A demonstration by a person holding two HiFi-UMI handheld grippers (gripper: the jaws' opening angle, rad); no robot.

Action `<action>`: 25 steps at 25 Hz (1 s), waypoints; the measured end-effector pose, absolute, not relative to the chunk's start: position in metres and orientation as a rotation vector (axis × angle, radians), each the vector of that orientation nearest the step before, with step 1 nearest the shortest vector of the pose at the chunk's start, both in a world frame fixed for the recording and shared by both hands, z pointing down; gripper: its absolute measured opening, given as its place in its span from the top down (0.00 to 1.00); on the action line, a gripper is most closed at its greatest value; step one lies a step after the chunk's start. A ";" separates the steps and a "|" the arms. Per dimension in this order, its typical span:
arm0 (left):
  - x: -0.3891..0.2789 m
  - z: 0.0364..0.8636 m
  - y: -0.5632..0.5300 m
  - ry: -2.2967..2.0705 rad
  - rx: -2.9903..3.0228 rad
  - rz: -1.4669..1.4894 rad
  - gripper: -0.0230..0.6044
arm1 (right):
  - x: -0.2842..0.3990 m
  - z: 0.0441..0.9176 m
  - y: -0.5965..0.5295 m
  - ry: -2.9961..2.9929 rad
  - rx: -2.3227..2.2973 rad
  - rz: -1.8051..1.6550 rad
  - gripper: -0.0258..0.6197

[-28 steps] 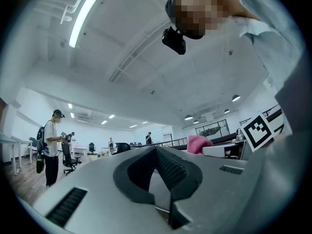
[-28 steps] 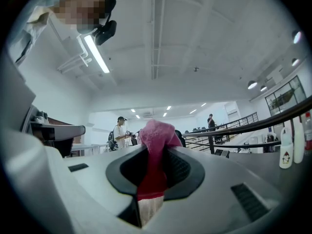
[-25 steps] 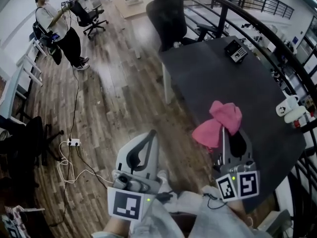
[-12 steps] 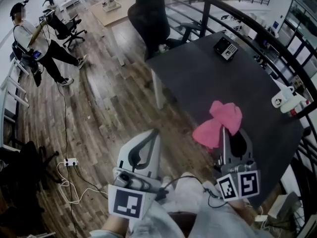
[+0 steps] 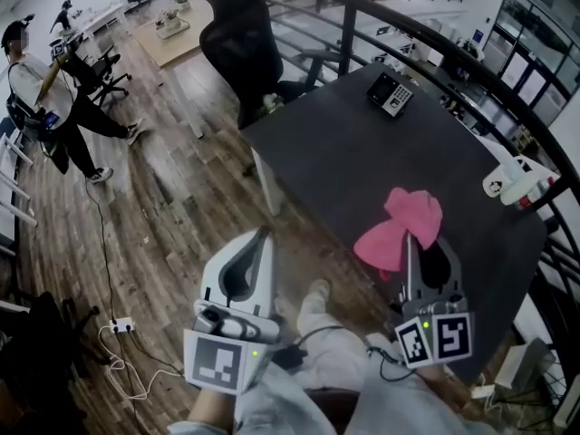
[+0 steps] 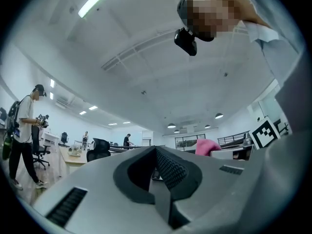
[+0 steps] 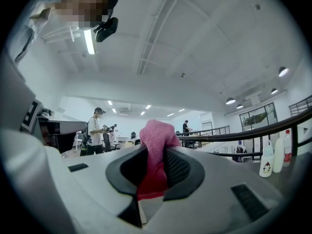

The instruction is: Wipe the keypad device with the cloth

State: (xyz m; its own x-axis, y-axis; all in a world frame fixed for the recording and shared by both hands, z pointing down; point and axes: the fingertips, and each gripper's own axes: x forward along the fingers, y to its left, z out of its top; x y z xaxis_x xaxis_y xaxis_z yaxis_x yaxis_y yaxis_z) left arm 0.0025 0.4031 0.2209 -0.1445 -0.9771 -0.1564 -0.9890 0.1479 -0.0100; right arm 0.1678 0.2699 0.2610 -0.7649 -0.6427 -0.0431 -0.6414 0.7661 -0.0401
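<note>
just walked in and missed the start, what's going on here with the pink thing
Two hand-held grippers are at work. The right gripper is shut on a crumpled pink cloth, held up by the near edge of the dark table. The left gripper is shut and empty, off to the side over the wooden floor. The small black keypad device lies at the table's far end, well apart from the cloth, so wiping has not begun.
</note>
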 end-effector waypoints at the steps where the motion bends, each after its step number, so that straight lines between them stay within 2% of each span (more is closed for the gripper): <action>1: 0.000 0.221 0.394 2.275 -1.970 0.131 0.94 | 0.164 0.261 0.262 2.896 -1.059 -0.038 0.84; 16: -0.037 0.218 0.241 2.167 -2.091 0.075 0.94 | 0.115 0.259 0.124 2.863 -1.133 -0.069 0.84; 25: -0.036 0.222 0.159 2.097 -2.193 0.061 0.94 | 0.117 0.266 0.052 2.824 -1.222 -0.105 0.84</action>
